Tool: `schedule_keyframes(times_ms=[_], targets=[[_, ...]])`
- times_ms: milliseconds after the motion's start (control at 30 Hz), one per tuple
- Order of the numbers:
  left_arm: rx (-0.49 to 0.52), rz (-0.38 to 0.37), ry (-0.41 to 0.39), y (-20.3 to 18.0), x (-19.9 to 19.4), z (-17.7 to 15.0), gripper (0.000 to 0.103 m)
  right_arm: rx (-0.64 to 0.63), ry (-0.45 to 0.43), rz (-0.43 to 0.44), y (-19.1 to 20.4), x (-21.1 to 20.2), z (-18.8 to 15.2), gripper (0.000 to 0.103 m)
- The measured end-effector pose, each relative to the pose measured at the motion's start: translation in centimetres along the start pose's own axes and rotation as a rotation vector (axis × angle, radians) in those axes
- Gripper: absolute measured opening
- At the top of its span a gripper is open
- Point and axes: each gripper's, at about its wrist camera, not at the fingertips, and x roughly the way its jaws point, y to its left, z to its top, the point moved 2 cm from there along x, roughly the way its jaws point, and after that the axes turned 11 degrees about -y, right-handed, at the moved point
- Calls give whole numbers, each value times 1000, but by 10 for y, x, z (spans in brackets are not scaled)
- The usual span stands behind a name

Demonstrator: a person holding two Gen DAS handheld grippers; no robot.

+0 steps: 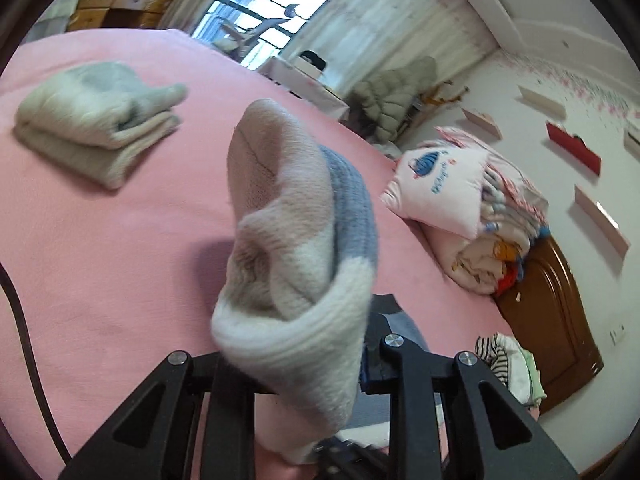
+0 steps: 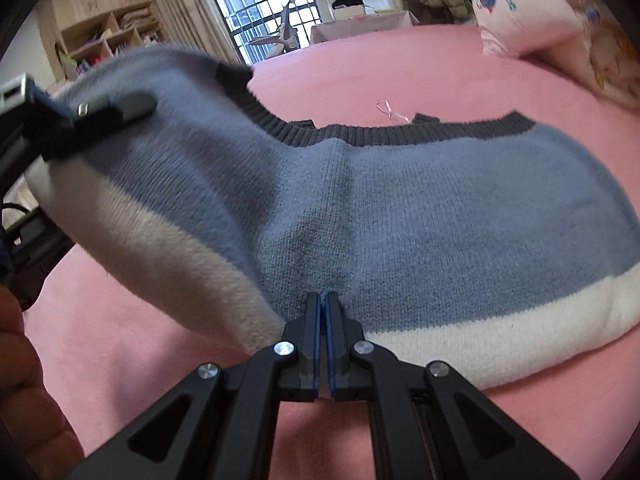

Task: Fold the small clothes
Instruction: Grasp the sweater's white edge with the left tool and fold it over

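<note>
Left gripper (image 2: 120,106) pinches the sweater (image 2: 400,200) edge, lifting it over; right gripper (image 2: 323,300), fingers pressed together, pins the middle. Thin grip — the knit could slip, spoiling the fold.

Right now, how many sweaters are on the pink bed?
2. One blue and white sweater lies by the grippers, its left side lifted by the left gripper. One grey folded sweater sits farther off. More may be hidden outside the views.

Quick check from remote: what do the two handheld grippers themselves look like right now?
Both are matte black linkage frames with silver round pivot bolts. The right gripper has narrow black fingers faced with blue pads. The left gripper looks the same build; a dark cable trails beside it.
</note>
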Motion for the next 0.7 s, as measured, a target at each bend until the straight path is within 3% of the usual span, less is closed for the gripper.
schedule_keyframes(times_ms=[200,300,567,700], targets=[[86,-39,30,-63,25,-9,22,122,-3,41,-32,-22,3,2],[123,-52,65,-88,38,-25,23,160,-11,17,-48,-35,7,0],[218,-70,196,-149,82,-81,23,216,-126,-182,-108,-88,27,2],[249,-30,291,-158,103,-122,23,251,-144,-253,-136,-98,26,2]])
